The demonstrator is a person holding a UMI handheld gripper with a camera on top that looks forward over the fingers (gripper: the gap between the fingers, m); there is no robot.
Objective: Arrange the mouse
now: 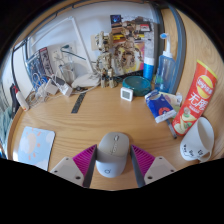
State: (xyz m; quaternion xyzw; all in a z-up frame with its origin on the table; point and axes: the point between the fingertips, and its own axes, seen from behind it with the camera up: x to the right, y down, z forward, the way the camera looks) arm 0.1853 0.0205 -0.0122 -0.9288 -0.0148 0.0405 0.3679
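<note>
Our hand-held gripper (112, 160) has its two pink fingers apart, and the grey mouse (112, 154) sits between them on the desk (100, 112), near its front edge. We should squeeze slowly on both sides, so the mouse does not slip.

Looking across a wooden desk (100, 110), pale wall (90, 15) rising behind it. Standing past the desk's far edge, a cluttered shelf unit (118, 50). Leaning against the wall left of the shelf unit, posters (38, 68). Showing right of the shelf unit, a dark doorway frame (172, 45).
</note>
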